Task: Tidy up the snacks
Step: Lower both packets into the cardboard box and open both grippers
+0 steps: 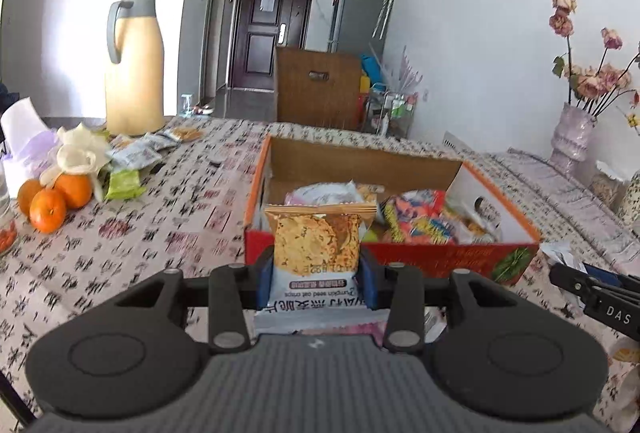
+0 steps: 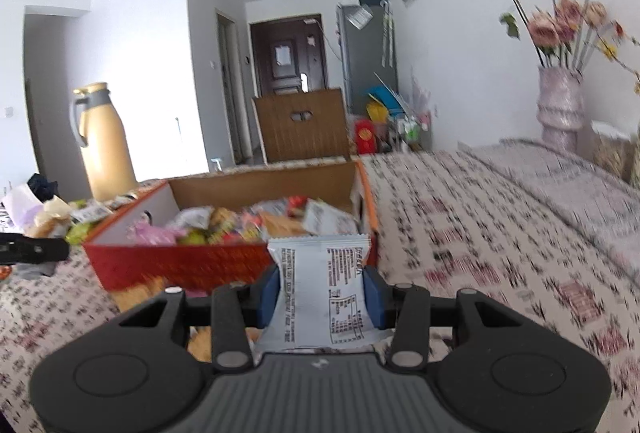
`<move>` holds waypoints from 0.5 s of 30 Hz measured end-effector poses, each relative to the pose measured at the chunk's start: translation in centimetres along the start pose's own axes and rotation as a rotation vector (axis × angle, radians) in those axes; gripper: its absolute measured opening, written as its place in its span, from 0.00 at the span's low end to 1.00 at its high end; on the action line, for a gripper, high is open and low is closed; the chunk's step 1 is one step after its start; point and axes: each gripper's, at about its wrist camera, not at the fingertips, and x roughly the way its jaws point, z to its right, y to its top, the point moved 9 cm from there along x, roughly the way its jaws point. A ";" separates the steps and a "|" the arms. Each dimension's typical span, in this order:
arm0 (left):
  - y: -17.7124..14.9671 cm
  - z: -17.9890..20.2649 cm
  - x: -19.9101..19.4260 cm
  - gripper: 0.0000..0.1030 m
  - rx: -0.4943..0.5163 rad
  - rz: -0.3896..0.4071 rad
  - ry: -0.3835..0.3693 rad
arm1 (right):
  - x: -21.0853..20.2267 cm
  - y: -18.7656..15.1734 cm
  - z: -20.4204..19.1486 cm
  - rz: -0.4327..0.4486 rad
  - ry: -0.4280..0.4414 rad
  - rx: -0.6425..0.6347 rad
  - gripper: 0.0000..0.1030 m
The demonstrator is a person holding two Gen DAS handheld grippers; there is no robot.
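My left gripper is shut on an oat crisp packet, orange and white, held upright just short of the red cardboard box. The box holds several snack packets. My right gripper is shut on a white packet with its printed back facing the camera, near the box's right front corner. In the left wrist view the right gripper's tip shows at the right edge. The left gripper's tip shows at the left edge of the right wrist view.
On the patterned tablecloth at the left lie loose snack packets, three oranges and a cream thermos jug. A vase of dried flowers stands at the right by the wall. A wooden chair back rises behind the table.
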 end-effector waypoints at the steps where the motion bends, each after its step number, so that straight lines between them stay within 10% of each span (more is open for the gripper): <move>1: 0.4 0.2 0.0 0.41 0.002 0.008 -0.002 | 0.1 0.5 -0.4 0.008 0.005 -0.005 0.42; 15: 6.5 2.9 2.8 0.41 0.019 0.091 -0.028 | 3.9 6.9 -3.4 0.080 0.045 -0.028 0.42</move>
